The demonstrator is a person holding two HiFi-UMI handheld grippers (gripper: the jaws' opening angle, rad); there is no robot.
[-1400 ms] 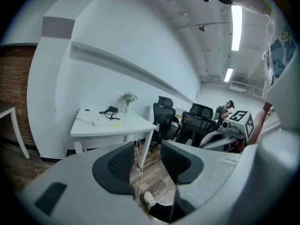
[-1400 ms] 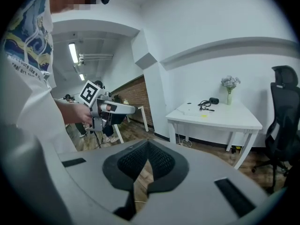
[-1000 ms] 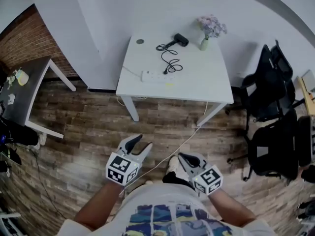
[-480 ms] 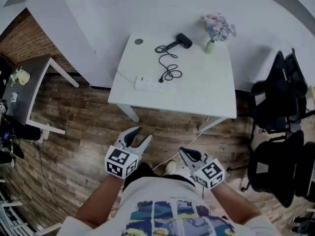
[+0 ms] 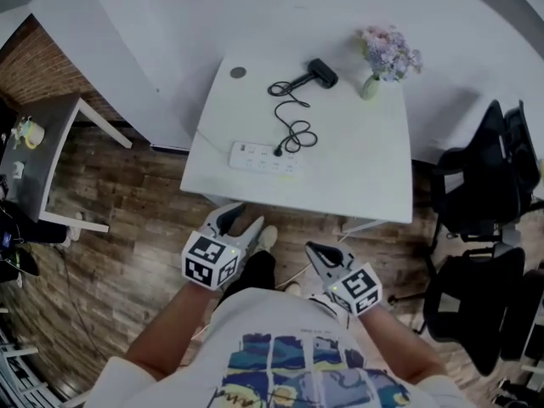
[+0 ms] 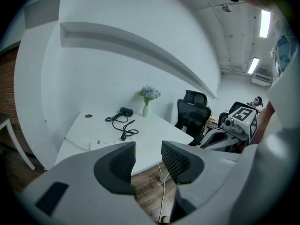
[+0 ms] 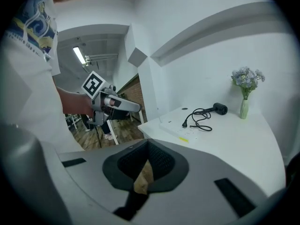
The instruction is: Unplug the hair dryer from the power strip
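Head view, left gripper open, right gripper closed, hair dryer near vase, chairs right

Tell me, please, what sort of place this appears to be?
Most likely an office or workroom: black swivel office chairs stand beside a white table, ceiling strip lights run overhead, and a second, dark desk stands off to the side on the wood-pattern floor.
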